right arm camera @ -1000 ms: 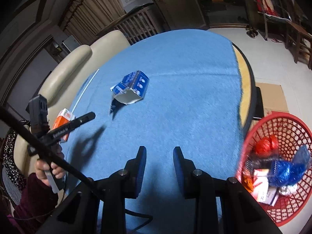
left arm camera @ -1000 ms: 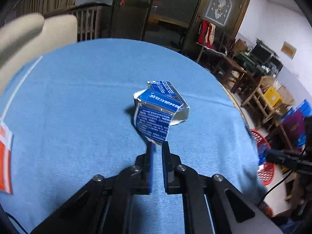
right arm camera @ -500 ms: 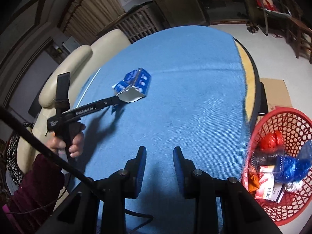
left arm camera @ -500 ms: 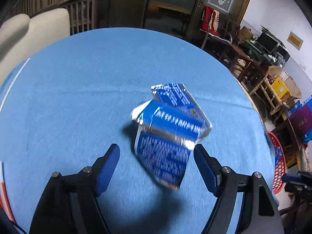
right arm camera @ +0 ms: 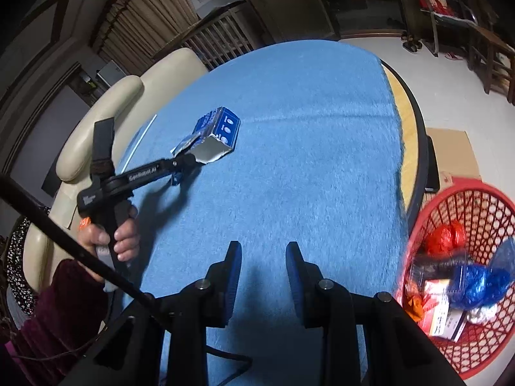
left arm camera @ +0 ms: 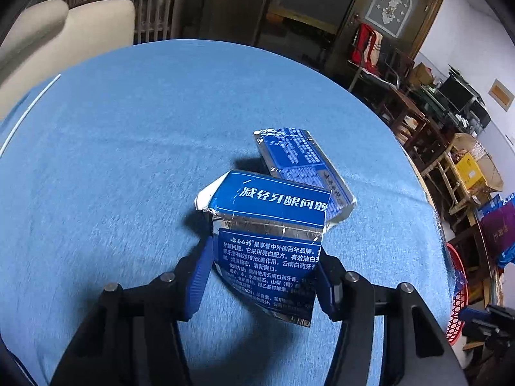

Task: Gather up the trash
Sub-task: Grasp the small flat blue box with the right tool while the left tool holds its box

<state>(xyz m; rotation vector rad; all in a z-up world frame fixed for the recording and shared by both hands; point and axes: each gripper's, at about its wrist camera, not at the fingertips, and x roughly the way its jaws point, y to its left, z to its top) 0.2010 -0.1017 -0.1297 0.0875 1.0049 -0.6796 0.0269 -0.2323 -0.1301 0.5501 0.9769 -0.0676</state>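
A torn blue and silver toothpaste carton [left arm camera: 276, 212] lies on the blue tablecloth [left arm camera: 128, 160]. My left gripper [left arm camera: 264, 251] straddles the carton's near flap, and its jaws are closing, with both blue pads touching the flap's edges. From the right wrist view the carton [right arm camera: 219, 128] sits mid-table with the left gripper [right arm camera: 183, 164] at its near end, held by a hand [right arm camera: 122, 238]. My right gripper [right arm camera: 264, 251] hovers over the cloth near the table's front edge, shut and holding nothing.
A red mesh basket [right arm camera: 466, 257] with several pieces of trash stands on the floor right of the table. A white straw [right arm camera: 141, 138] lies on the cloth near a cream sofa [right arm camera: 106, 112]. Chairs and furniture crowd the room's far side.
My left gripper moved forward to the carton, opened wide around its flap, then narrowed onto it. The right gripper stayed put.
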